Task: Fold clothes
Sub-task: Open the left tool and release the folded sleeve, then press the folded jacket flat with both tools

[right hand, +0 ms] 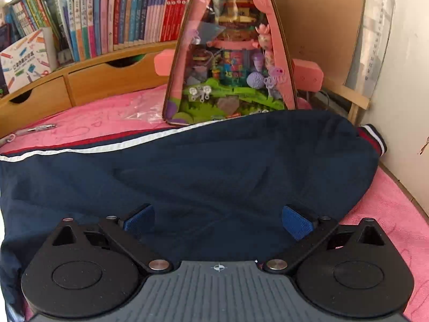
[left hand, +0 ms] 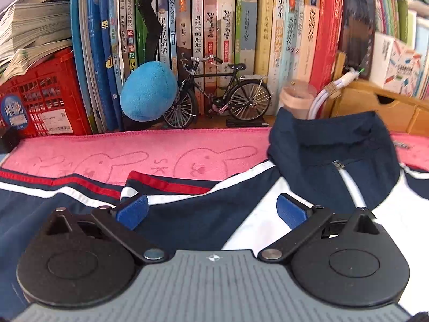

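Note:
A navy, white and red track jacket (left hand: 203,214) lies spread on a pink towel (left hand: 166,147). Its collar (left hand: 329,145) stands up at the right, with the zip running down from it. My left gripper (left hand: 211,210) hovers open over the jacket's shoulder, and nothing sits between its blue pads (left hand: 132,210). In the right wrist view the jacket's navy sleeve (right hand: 214,166) stretches to a striped cuff (right hand: 374,139) at the right. My right gripper (right hand: 218,221) is open just above that sleeve, with only flat cloth under its fingers.
Books (left hand: 214,26), a blue plush ball (left hand: 148,91), a toy bicycle (left hand: 217,94) and a red crate (left hand: 45,94) line the back. A pink toy diorama (right hand: 230,61), wooden drawers (right hand: 67,88), a pen (right hand: 40,128) and a wall (right hand: 405,94) border the towel (right hand: 388,209).

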`<state>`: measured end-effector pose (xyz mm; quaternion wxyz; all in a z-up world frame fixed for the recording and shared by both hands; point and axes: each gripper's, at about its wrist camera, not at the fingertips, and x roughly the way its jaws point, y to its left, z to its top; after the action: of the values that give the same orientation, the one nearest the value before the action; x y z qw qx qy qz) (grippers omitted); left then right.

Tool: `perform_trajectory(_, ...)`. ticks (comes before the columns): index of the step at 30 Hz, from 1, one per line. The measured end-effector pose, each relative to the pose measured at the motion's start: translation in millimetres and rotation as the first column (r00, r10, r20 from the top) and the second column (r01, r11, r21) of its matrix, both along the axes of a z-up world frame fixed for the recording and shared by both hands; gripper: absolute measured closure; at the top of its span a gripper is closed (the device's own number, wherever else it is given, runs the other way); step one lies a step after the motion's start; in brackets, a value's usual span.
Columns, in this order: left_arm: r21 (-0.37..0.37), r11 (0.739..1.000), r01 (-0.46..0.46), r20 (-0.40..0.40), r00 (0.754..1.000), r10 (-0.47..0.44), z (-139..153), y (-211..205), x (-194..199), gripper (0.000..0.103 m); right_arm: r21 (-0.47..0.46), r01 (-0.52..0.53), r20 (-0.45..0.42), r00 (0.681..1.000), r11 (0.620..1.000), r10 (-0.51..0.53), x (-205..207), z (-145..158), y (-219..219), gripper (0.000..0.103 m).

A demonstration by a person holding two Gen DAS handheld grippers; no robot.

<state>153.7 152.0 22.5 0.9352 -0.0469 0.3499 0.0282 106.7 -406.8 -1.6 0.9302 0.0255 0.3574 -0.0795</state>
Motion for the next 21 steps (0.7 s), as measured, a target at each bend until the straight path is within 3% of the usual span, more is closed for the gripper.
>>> perform_trajectory(2, -0.035, 0.998, 0.056, 0.028, 0.998, -0.055, 14, -4, -35, 0.0, -0.002, -0.097, 0.043, 0.994, 0.995, 0.097, -19, 9, 19, 0.0)
perform_trajectory(4, -0.01, 0.994, 0.109, 0.062, 0.992, -0.108, 23, -14, -75, 0.0, 0.032, -0.229, 0.085, 0.97, 0.973, 0.226, -38, 18, 47, 0.0)
perform_trajectory(6, 0.026, 0.986, 0.165, 0.092, 0.982, -0.167, 25, -21, -121, 0.0, 0.071, -0.375, 0.124, 0.923, 0.924, 0.365, -57, 26, 79, 0.0)
perform_trajectory(8, 0.007, 0.977, 0.212, 0.101, 0.972, -0.212, 22, -24, -163, 0.0, 0.088, -0.534, 0.157, 0.841, 0.841, 0.517, -81, 27, 115, 0.0)
perform_trajectory(10, -0.042, 0.963, 0.265, 0.126, 0.958, -0.258, 17, -23, -202, 0.0, 0.081, -0.699, 0.186, 0.711, 0.711, 0.678, -108, 25, 153, 0.0)
perform_trajectory(12, -0.09, 0.925, 0.37, 0.16, 0.922, -0.354, 16, -24, -237, 0.0, 0.054, -0.846, 0.208, 0.529, 0.53, 0.823, -140, 26, 184, 0.0)
perform_trajectory(15, -0.069, 0.828, 0.556, 0.174, 0.824, -0.539, 16, -37, -279, 0.0, -0.102, -0.948, 0.185, 0.278, 0.3, 0.943, -191, 25, 213, 0.0)
perform_trajectory(17, 0.01, 0.762, 0.647, 0.136, 0.754, -0.642, 13, -56, -296, 0.0, -0.248, -0.956, 0.104, 0.137, 0.159, 0.985, -229, 23, 228, 0.0)
perform_trajectory(19, 0.076, 0.676, 0.733, 0.08, 0.671, -0.737, 5, -77, -305, 0.0, -0.285, -0.958, 0.026, 0.038, 0.044, 0.999, -252, 18, 239, 0.0)
perform_trajectory(21, 0.099, 0.584, 0.806, 0.028, 0.584, -0.811, -4, -97, -309, 0.0, -0.249, -0.968, -0.022, -0.015, -0.02, 1.0, -263, 13, 247, 0.0)
